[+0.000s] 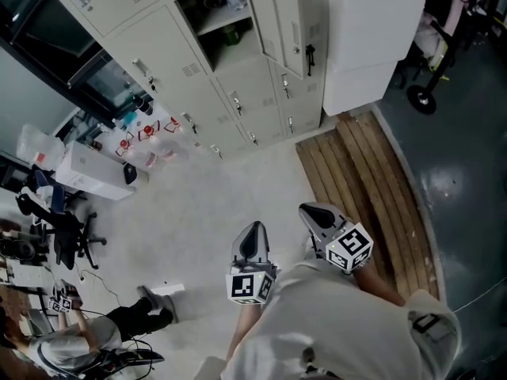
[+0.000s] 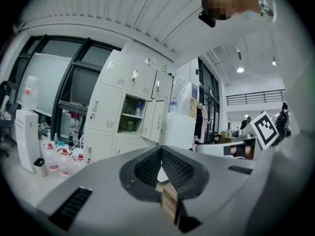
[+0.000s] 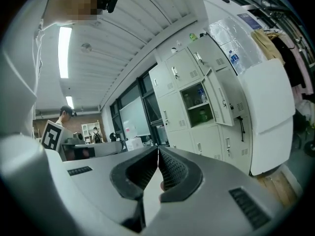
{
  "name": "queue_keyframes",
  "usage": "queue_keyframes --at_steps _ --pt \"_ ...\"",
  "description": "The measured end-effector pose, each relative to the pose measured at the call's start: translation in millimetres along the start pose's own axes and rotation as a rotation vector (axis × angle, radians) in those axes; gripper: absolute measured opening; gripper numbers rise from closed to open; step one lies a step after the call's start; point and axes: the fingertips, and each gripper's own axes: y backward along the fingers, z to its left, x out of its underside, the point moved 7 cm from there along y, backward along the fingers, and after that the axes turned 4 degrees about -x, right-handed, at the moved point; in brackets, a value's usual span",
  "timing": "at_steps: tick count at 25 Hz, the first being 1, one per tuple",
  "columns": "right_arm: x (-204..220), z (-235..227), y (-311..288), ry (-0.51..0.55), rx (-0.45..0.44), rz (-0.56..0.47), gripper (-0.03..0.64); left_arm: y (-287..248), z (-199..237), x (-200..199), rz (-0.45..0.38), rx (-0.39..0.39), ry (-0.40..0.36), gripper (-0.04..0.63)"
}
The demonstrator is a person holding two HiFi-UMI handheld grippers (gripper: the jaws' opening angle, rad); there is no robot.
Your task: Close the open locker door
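Though far from open locker door (image 1: 283, 22), left claw (image 1: 255, 226) and right claw (image 1: 306, 209) closed.

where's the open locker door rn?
Head view, top centre: the open locker door hangs at the right edge of its open compartment, swung out toward the white cabinet on the right.

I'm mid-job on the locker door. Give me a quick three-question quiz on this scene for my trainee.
1. True or false: the left tool and the right tool are both shut and empty.
2. What lies on the floor in front of the white cabinet? A wooden slats; B carpet; C cables.
3. In the head view, on which side of its compartment does the open locker door hang?

Key: 1 true; 2 A; 3 right.
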Motion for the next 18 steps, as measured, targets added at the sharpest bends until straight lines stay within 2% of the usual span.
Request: queue_keyframes --at_steps 7,13,18 --pt "-9.4 -44.2 1.1 0.002 -0.013 0.008 0.028 -33.0 -16.9 -2.1 -0.008 0.002 -0.021 0.008" --pt "-14.7 -59.0 -12.6 -0.004 -0.028 0.026 0.028 -53.9 -7.8 -4.6 -0.024 -0.028 0.038 0.008" --pt "-15.0 -72.2 -27.0 0.002 -0.005 0.039 0.028 -78.9 3.0 -4.1 -0.033 -0.020 0.019 0.008"
